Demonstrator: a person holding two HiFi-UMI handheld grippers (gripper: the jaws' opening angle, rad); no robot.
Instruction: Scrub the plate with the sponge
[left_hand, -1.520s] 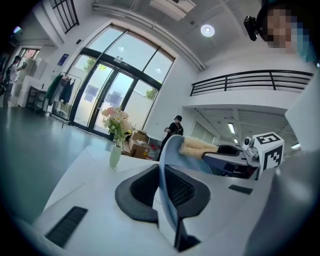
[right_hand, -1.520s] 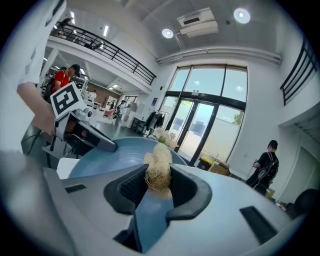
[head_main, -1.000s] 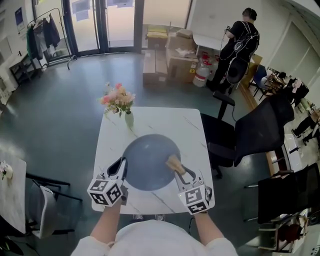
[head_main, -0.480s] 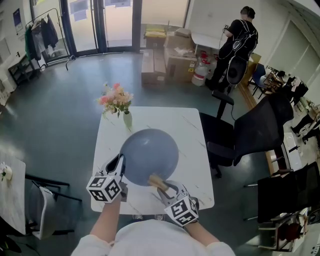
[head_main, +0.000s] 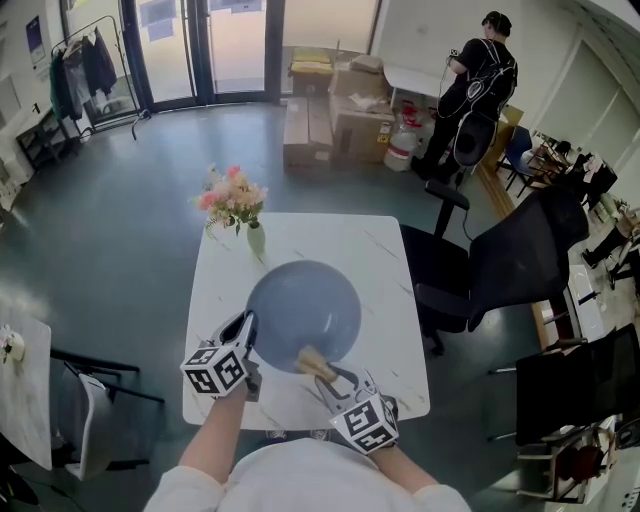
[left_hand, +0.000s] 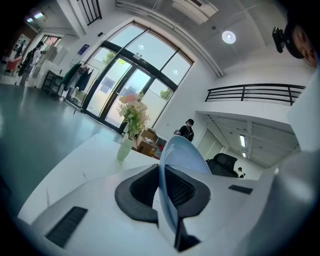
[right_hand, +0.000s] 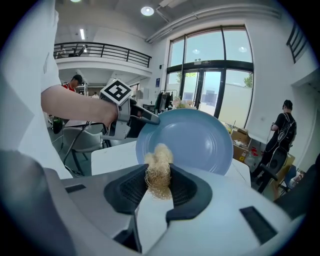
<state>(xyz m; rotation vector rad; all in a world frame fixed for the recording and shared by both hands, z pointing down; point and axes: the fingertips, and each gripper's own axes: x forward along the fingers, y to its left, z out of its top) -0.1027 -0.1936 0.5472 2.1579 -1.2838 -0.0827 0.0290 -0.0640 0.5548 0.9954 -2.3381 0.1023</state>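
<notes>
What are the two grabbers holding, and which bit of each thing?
The left gripper pinches the blue plate by its rim. The right gripper squeezes the fluffy tan sponge by its near end, the far end sticking out.

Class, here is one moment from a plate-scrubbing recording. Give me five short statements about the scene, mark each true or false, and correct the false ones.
1. The left gripper is shut on the rim of the blue plate. True.
2. The right gripper grips a tan, fibrous sponge. True.
3. The vase stands upright on the white table. True.
4. The blue plate lies flat on the table. False: it is tilted up, held by its rim.
5. The sponge is at the plate's centre. False: it is at the plate's near edge.
</notes>
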